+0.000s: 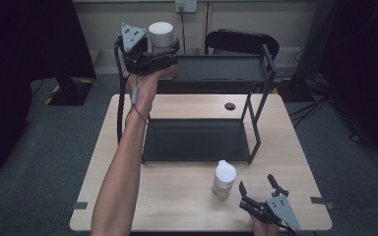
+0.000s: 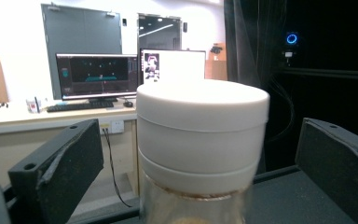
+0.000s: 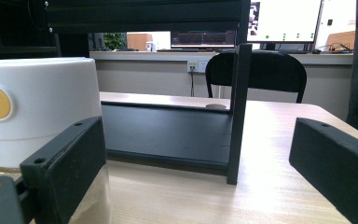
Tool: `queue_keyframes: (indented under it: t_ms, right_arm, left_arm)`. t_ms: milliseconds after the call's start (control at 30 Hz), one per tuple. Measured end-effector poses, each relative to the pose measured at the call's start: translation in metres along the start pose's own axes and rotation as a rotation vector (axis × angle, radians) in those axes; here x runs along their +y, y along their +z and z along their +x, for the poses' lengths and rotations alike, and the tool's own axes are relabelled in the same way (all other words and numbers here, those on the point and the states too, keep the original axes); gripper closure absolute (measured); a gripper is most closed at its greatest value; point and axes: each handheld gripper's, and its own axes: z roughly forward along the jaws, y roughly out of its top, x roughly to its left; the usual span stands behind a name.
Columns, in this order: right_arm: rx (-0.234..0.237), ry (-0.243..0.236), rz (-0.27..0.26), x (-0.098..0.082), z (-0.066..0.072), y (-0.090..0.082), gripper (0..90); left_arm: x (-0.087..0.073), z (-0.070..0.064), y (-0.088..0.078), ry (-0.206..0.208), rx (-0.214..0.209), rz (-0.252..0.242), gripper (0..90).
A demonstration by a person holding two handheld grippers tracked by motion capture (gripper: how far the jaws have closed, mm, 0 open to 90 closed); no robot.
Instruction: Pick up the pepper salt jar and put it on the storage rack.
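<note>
The left gripper (image 1: 166,49) stands wide open, a white-lidded jar (image 1: 161,34) between its jaws, untouched, on the black shelf rack's (image 1: 226,66) top tier. The right gripper (image 1: 257,189) rests open and empty, a second jar (image 1: 224,179) just beside its left jaw.

The right gripper (image 3: 200,182) is holding its two black jaws wide apart low over the wooden table (image 3: 270,186), a white-lidded jar (image 3: 37,107) standing just behind its left jaw and a black shelf rack (image 3: 168,133) sitting ahead.

Left gripper (image 1: 165,55): black body, grey three-cornered plate on top with small screw holes, black cable trailing down the bare forearm. Right gripper (image 1: 259,189): same black build, same grey plate. Jaws are black blocks, one hole each.
</note>
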Motion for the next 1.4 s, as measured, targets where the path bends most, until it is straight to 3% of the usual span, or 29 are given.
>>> queue_keyframes:
  t_ms: [100,267,367,600,800,967,1133,1233,1400]
  right_arm:
    - [0.0,0.001,0.001,0.0,0.0,0.0,2.7]
    - [-0.002,0.002,0.002,0.0,0.0,0.0,2.7]
    - [-0.003,0.002,0.002,0.0,0.0,0.0,2.7]
    - [-0.008,0.002,0.004,0.001,0.001,0.001,2.7]
    - [-0.01,0.002,0.003,0.0,0.002,0.001,2.7]
    - [-0.014,0.003,0.004,0.001,0.002,0.001,2.7]
    - [-0.015,0.003,0.004,0.001,0.002,0.001,2.7]
    - [-0.016,0.002,0.003,0.001,0.002,0.001,2.7]
    - [-0.019,0.001,0.003,0.0,0.003,0.001,2.7]
  left_arm:
    - [-0.001,0.001,-0.003,-0.013,-0.006,0.002,0.1]
    - [-0.002,-0.001,-0.01,0.019,-0.01,0.003,0.0]
    - [-0.006,0.0,-0.015,0.007,-0.015,-0.012,0.0]
    - [-0.014,-0.001,-0.028,0.025,-0.003,-0.035,0.0]
    - [-0.02,0.002,-0.033,0.031,-0.027,-0.005,0.0]
    - [-0.027,0.007,-0.041,-0.014,-0.046,0.007,0.0]
    - [-0.033,0.01,-0.053,-0.02,-0.046,0.006,0.0]
    - [-0.035,0.016,-0.061,-0.074,-0.068,0.0,0.0]
    - [-0.034,0.014,-0.074,-0.046,-0.041,-0.007,0.0]
